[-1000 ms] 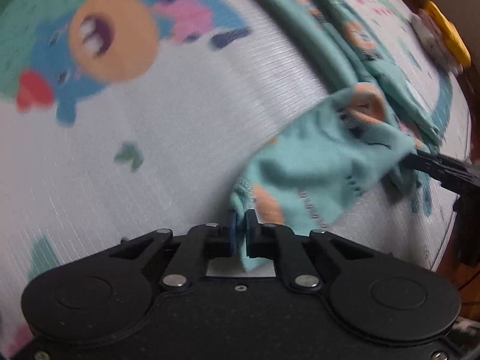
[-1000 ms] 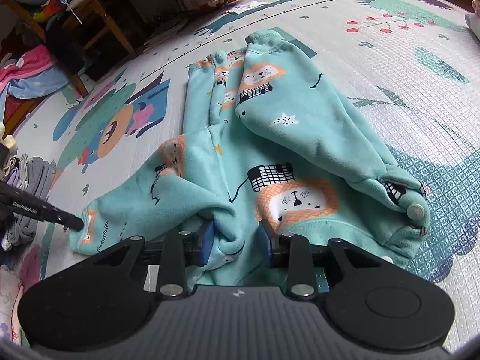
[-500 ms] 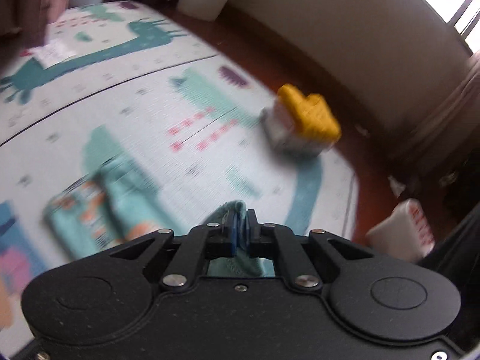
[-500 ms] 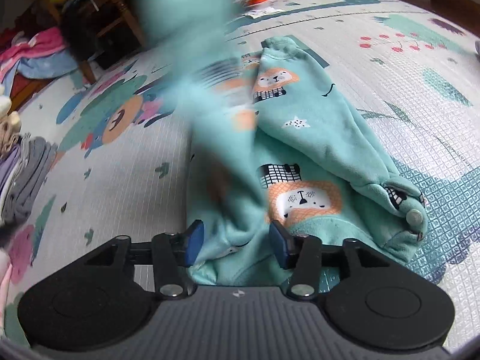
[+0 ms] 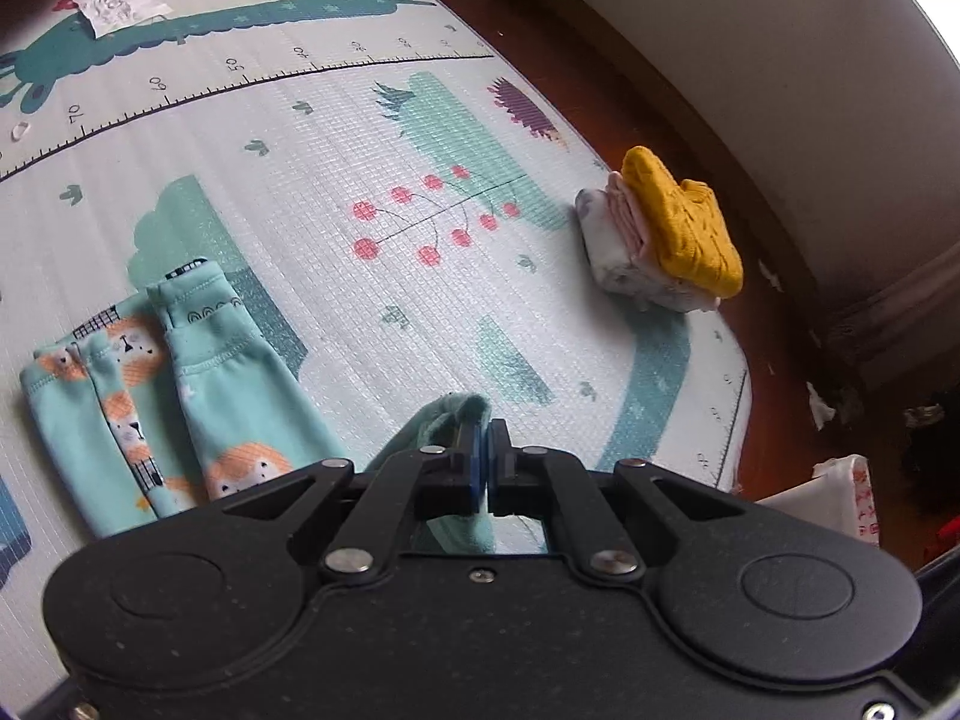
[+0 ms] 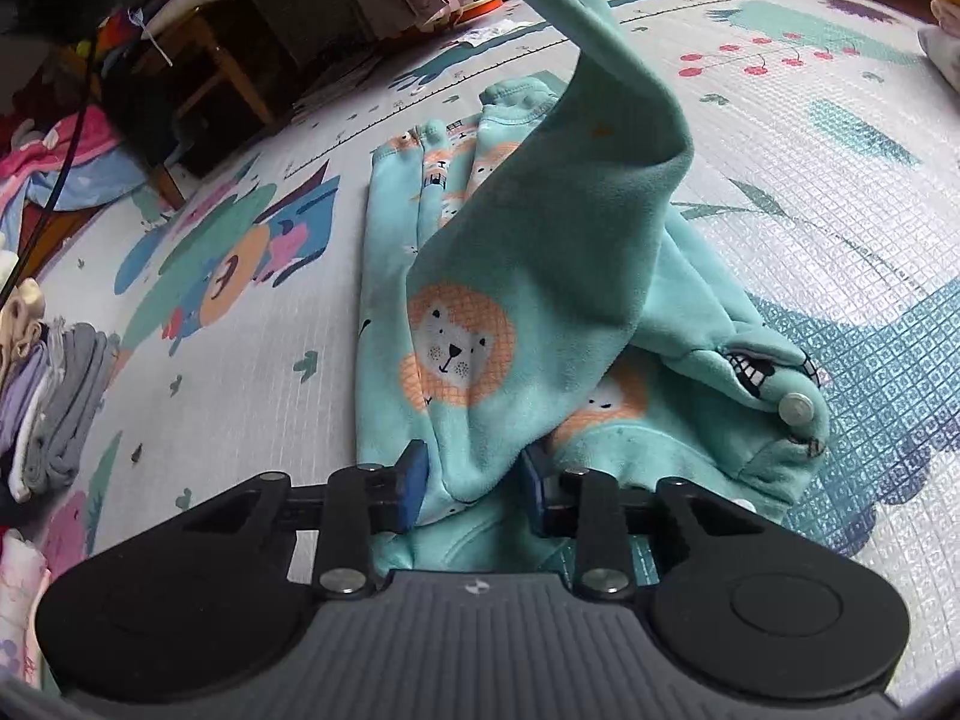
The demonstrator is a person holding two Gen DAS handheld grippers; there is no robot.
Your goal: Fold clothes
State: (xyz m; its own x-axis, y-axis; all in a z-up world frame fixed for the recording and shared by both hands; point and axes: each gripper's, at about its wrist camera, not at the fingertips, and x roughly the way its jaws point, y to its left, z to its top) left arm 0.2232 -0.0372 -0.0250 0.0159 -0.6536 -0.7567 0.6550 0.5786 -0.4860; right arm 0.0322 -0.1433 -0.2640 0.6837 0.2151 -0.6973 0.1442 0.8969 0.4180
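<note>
A teal baby garment with orange lion prints lies on the play mat. One part of it is pulled up into the air and hangs over the rest. My left gripper is shut on a teal fold of this garment and holds it above the mat. The garment's leg ends lie flat at the left of the left wrist view. My right gripper is open, low over the near edge of the garment, with cloth between its fingers.
A stack of folded clothes with a yellow knit on top sits at the mat's far right edge. Another pile of folded grey and purple clothes lies at the left. A wooden stool and loose clothing stand beyond the mat.
My left gripper has lifted its held part of the garment and swung it over the rest. My right gripper has opened wider and stays low at the garment's near edge.
</note>
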